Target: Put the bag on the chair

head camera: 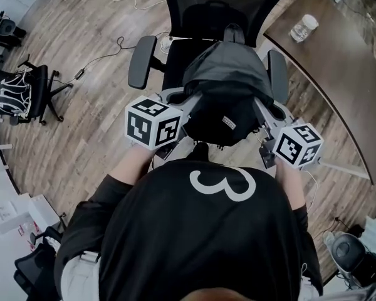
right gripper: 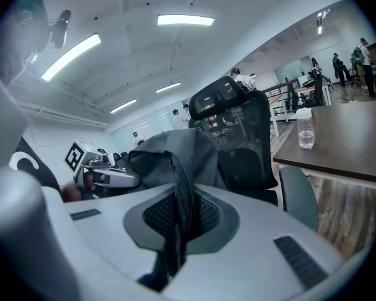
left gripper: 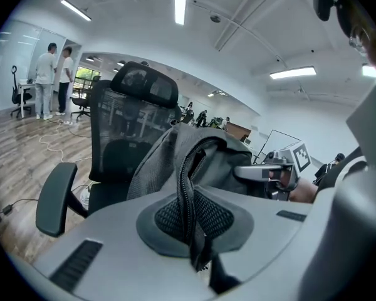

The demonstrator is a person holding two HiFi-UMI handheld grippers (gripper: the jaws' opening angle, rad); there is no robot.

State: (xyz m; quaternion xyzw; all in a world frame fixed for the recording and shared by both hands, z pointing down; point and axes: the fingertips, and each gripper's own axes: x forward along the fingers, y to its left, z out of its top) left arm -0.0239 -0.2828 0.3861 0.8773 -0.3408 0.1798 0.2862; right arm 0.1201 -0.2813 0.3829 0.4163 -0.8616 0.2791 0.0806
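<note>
The left gripper [left gripper: 191,227] has its fingers [left gripper: 106,237] pinched together on a zipper edge of the bag [left gripper: 203,162]. The right gripper [right gripper: 178,221] is clamped the same way on the bag's other side. Between them the bag hangs over the seat of the chair [head camera: 175,64]; I cannot tell whether it touches the seat. To finish well, lower both sides evenly, centre the bag between the armrests [head camera: 142,61], and let go only once the seat takes its weight.

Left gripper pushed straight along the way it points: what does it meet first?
The bag, clamped in the left gripper tongs. Beyond it, probably the backrest of the chair, though depth is unclear.
</note>
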